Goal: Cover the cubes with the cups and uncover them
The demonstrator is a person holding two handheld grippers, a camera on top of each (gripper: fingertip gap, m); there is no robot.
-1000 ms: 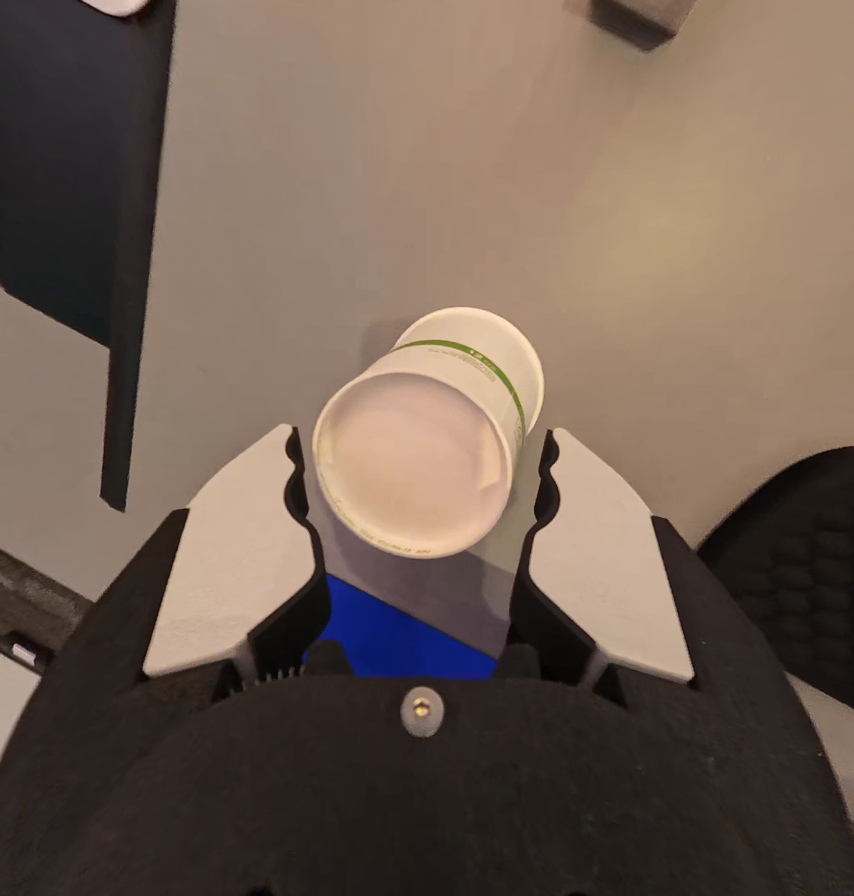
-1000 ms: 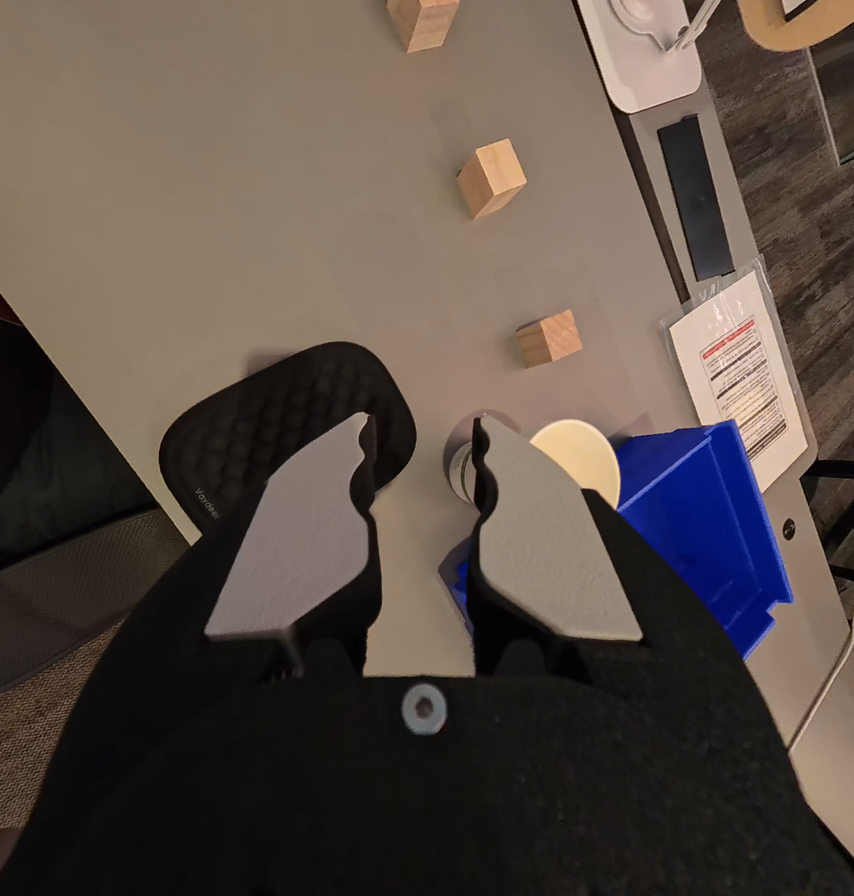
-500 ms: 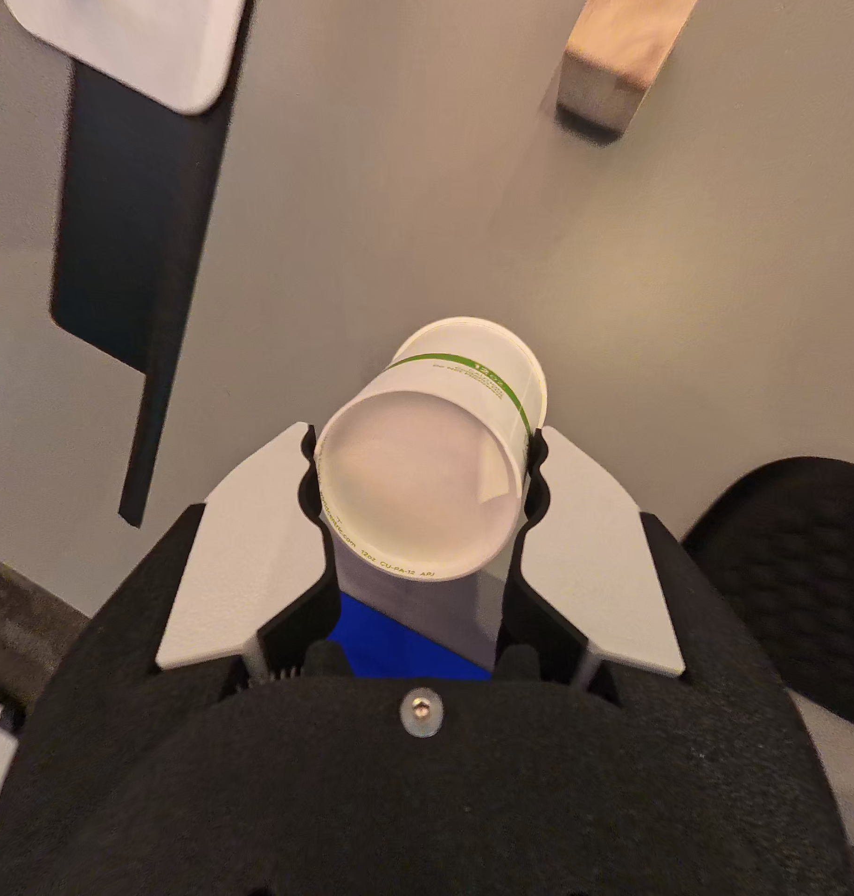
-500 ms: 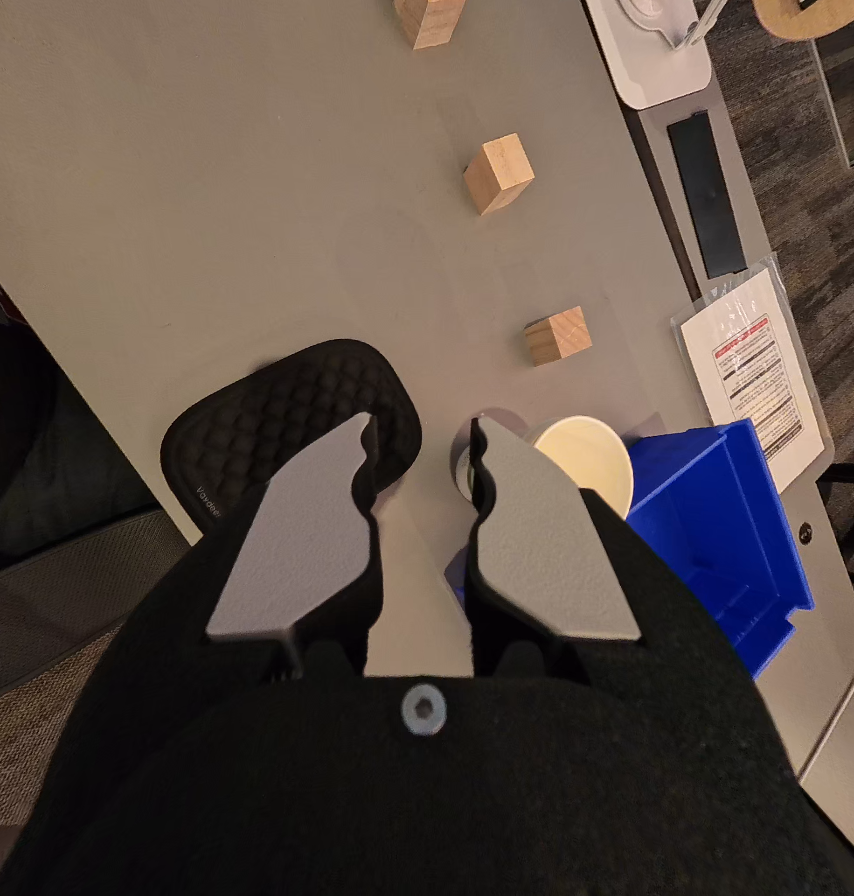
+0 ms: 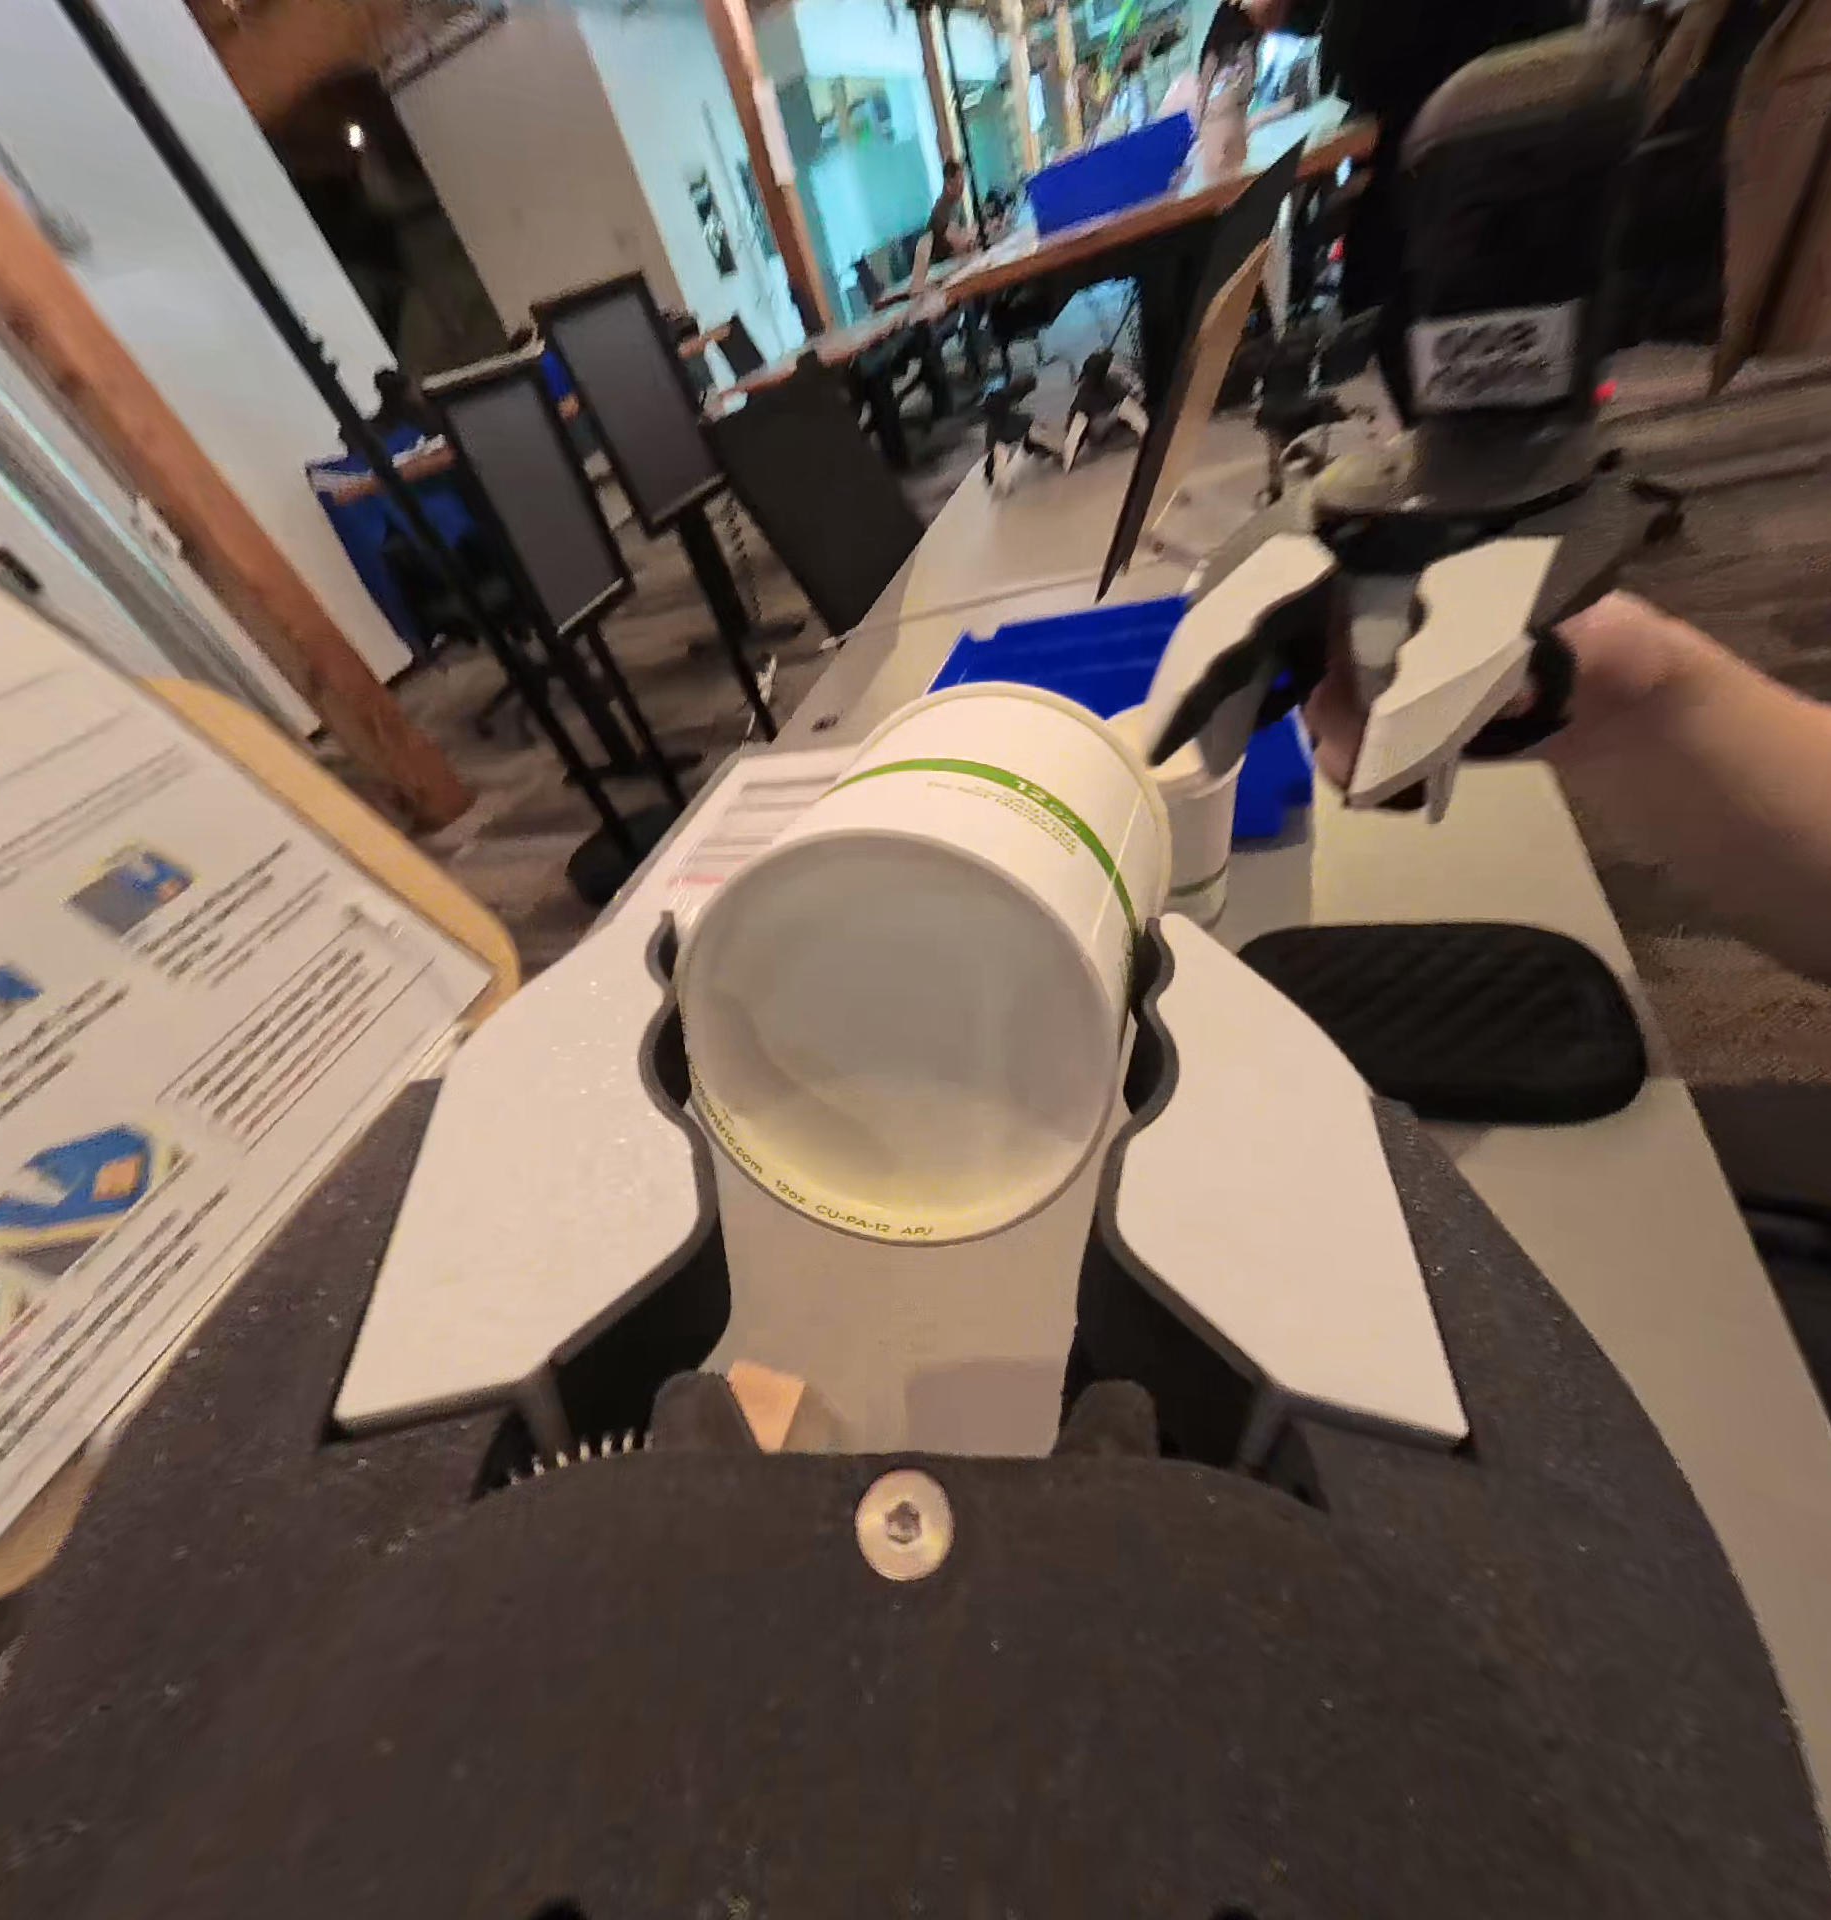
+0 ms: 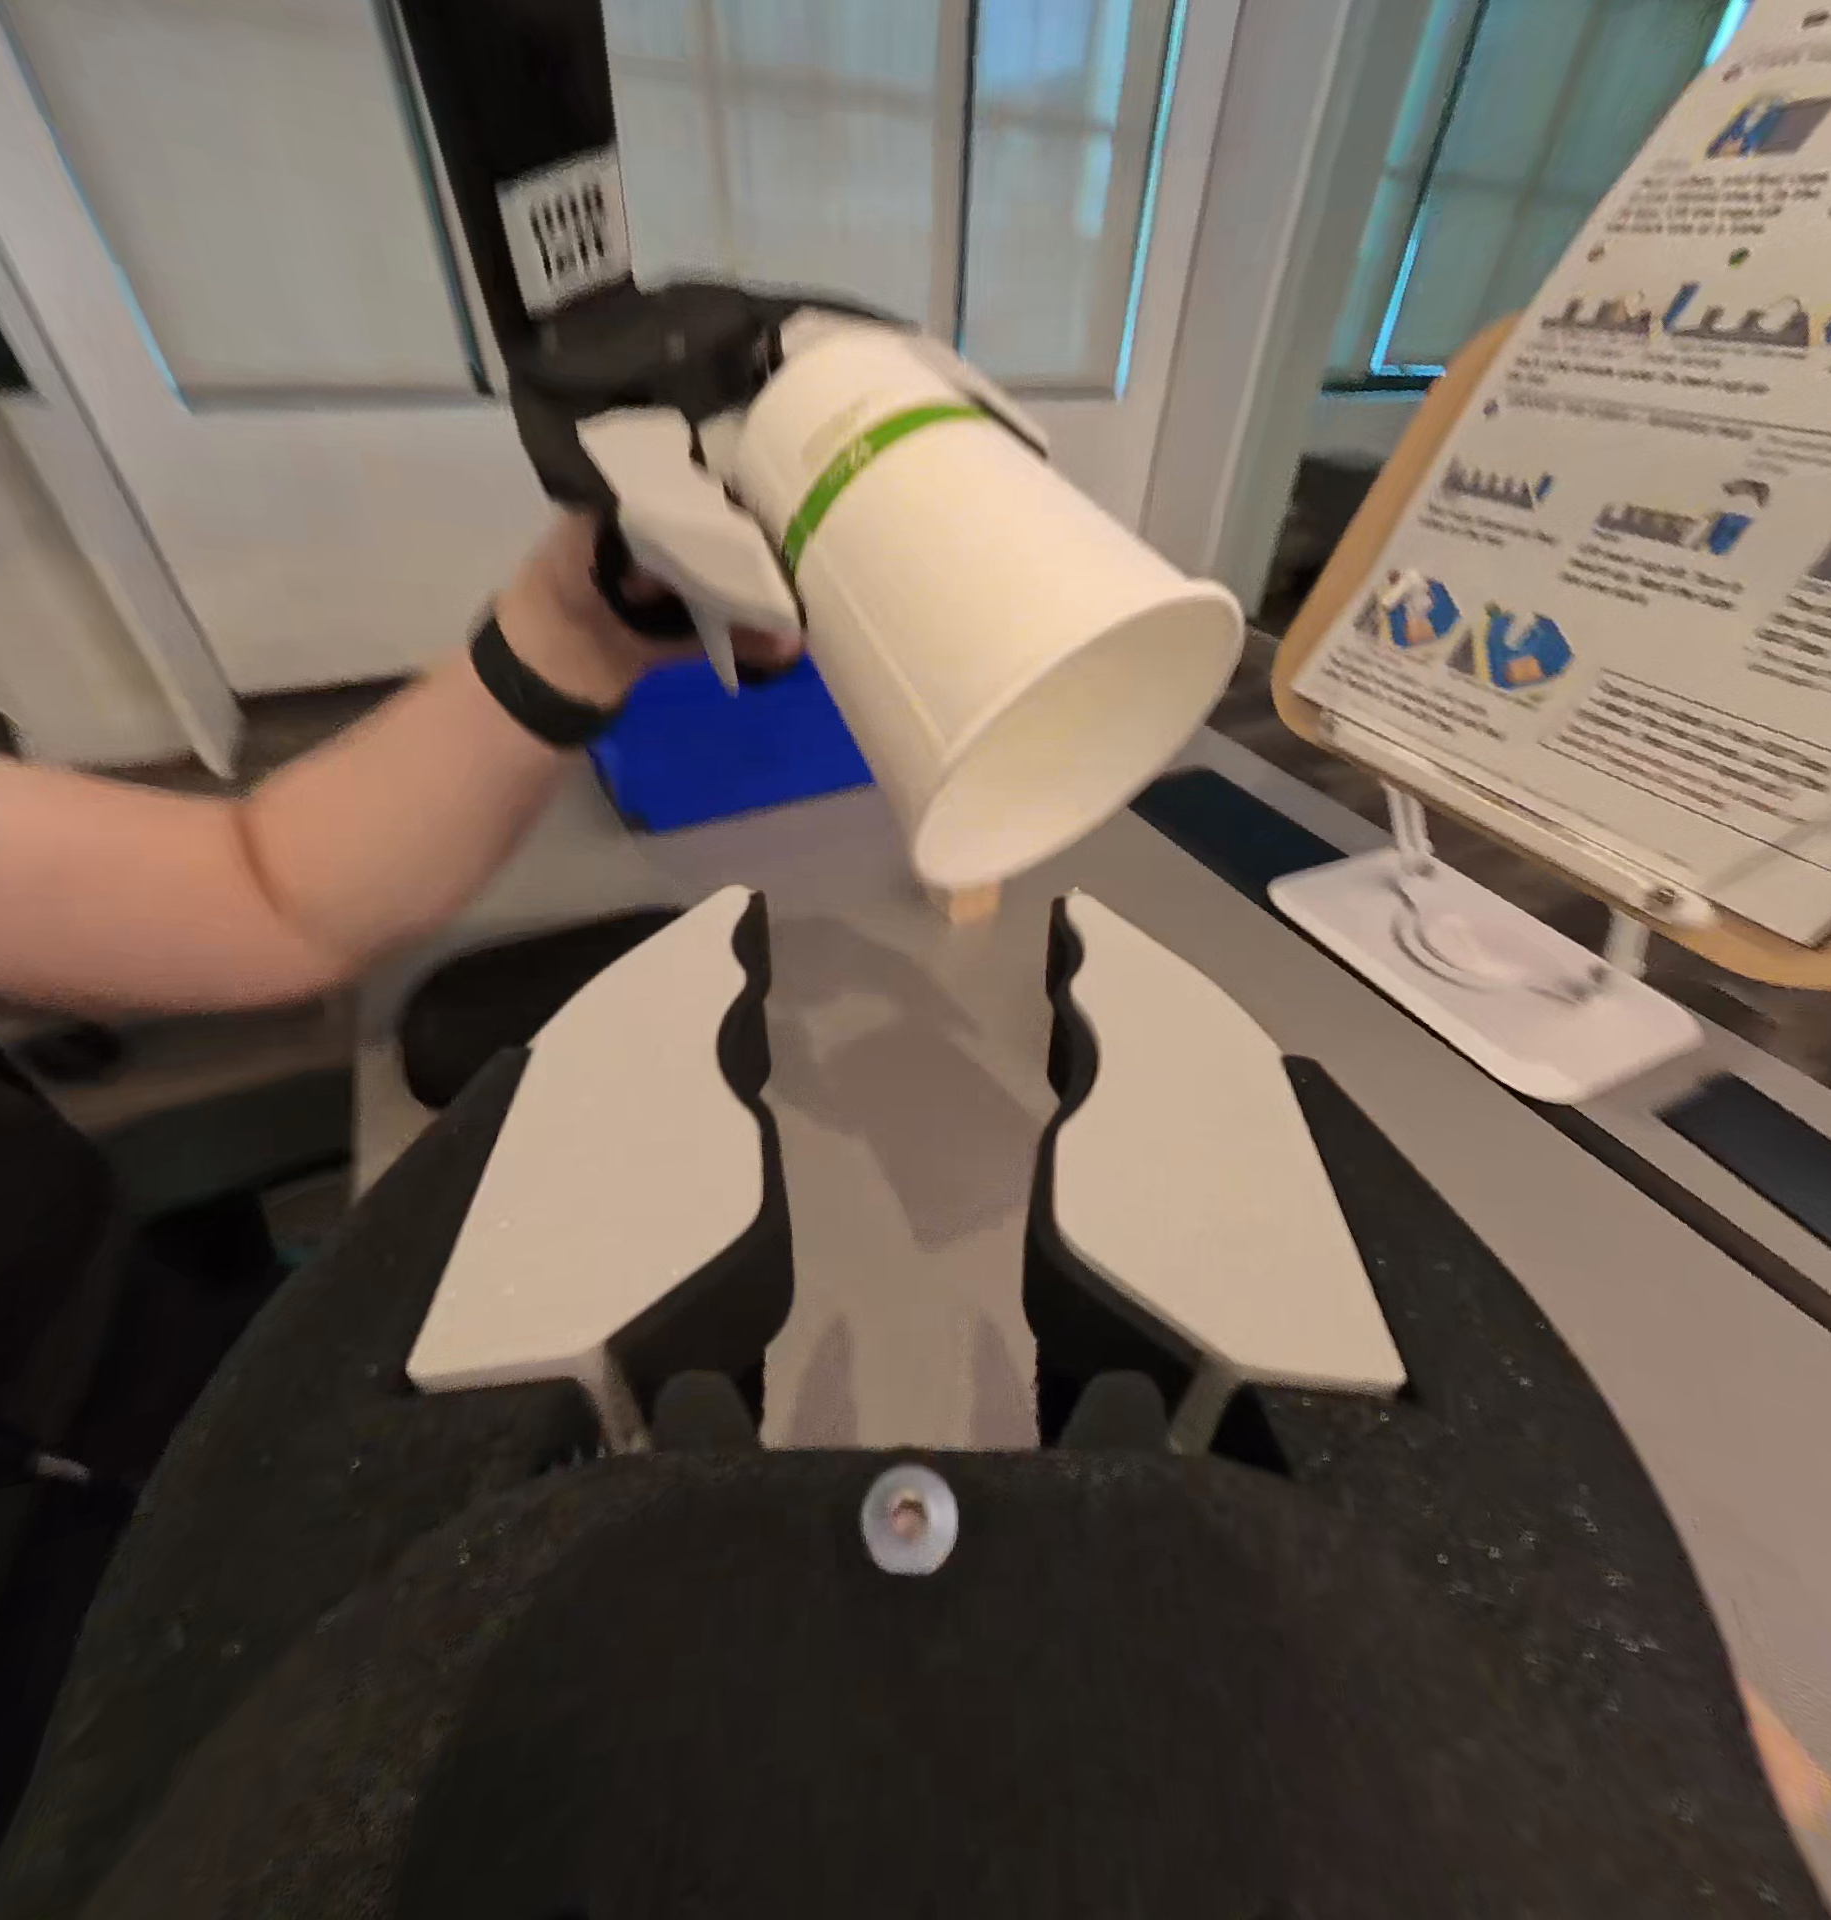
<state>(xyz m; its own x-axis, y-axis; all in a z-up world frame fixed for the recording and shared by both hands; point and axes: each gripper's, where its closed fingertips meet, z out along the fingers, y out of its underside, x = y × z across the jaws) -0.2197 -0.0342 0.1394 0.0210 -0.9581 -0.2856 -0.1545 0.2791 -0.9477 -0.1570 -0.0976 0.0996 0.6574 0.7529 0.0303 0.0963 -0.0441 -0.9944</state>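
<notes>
My left gripper (image 5: 895,997) is shut on a white paper cup (image 5: 921,997) with a green band, gripped near its base, which faces the camera. In the right wrist view the cup (image 6: 1004,623) hangs tilted in the air, mouth down and to the right, just above a wooden cube (image 6: 968,902) on the grey table (image 6: 890,1091). A corner of a cube (image 5: 771,1403) peeks out under the cup. My right gripper (image 6: 906,935) is open and empty, low over the table. It also shows in the left wrist view (image 5: 1285,774), beside a second white cup (image 5: 1197,831).
A blue bin (image 5: 1067,644) stands behind the cups. A black padded mat (image 5: 1441,1029) lies at the table's near edge. An instruction board (image 6: 1617,468) on a white stand (image 6: 1482,987) sits at the far side. A person's forearm (image 6: 267,862) reaches across.
My left gripper closed on the cup, lifted it off the table and tipped it. My right gripper opened wider and moved away from the second cup. Both cameras swung up from looking down.
</notes>
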